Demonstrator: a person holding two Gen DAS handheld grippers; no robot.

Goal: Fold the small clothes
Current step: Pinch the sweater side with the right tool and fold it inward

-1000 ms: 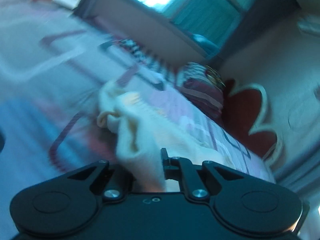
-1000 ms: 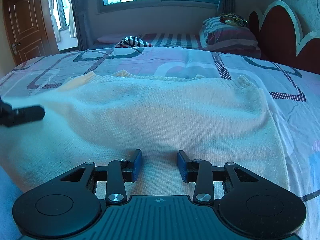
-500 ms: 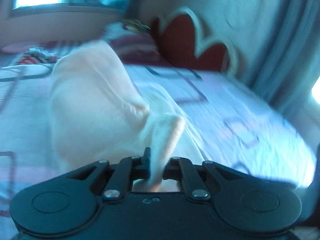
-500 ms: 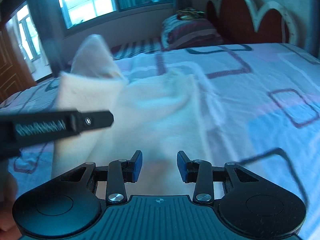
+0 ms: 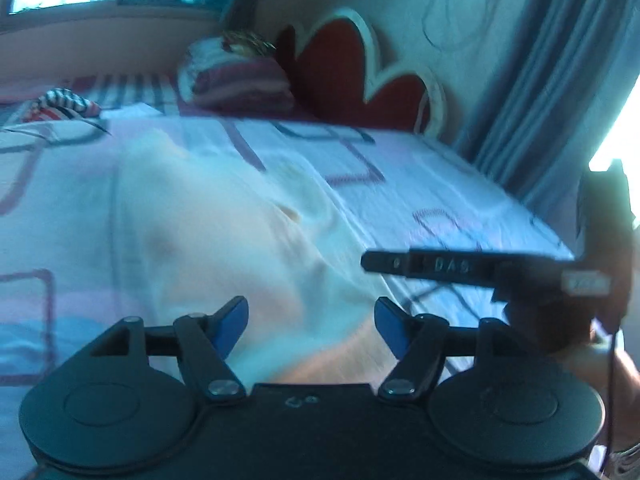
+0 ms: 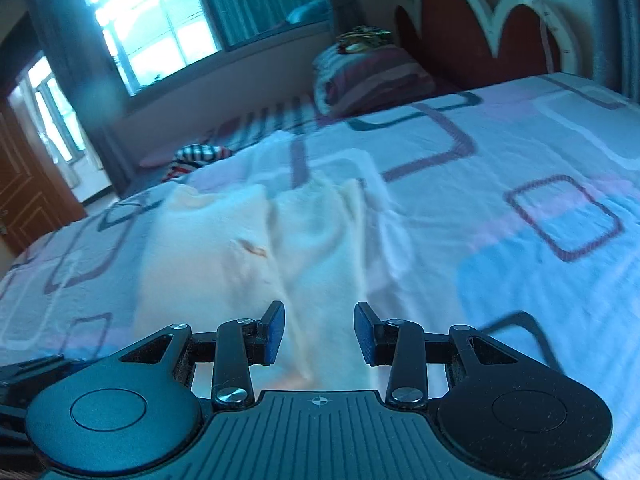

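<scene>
A small cream knit garment (image 5: 224, 236) lies folded over on the patterned bed sheet; it also shows in the right wrist view (image 6: 256, 248), with one side laid across the other. My left gripper (image 5: 312, 322) is open and empty just above the garment's near edge. My right gripper (image 6: 319, 330) is open and empty over the garment's near edge. One finger of the right gripper (image 5: 440, 266) reaches in from the right in the left wrist view.
The bed sheet (image 6: 500, 184) spreads to the right. A striped pillow stack (image 6: 372, 80) and a red headboard (image 6: 480, 28) stand at the far end. A striped cloth (image 6: 196, 156) lies far left. A door (image 6: 24, 184) is at the left.
My left gripper has let go of the garment's side and opened. The lifted side now lies flat across the garment. Both grippers have swung toward the headboard side.
</scene>
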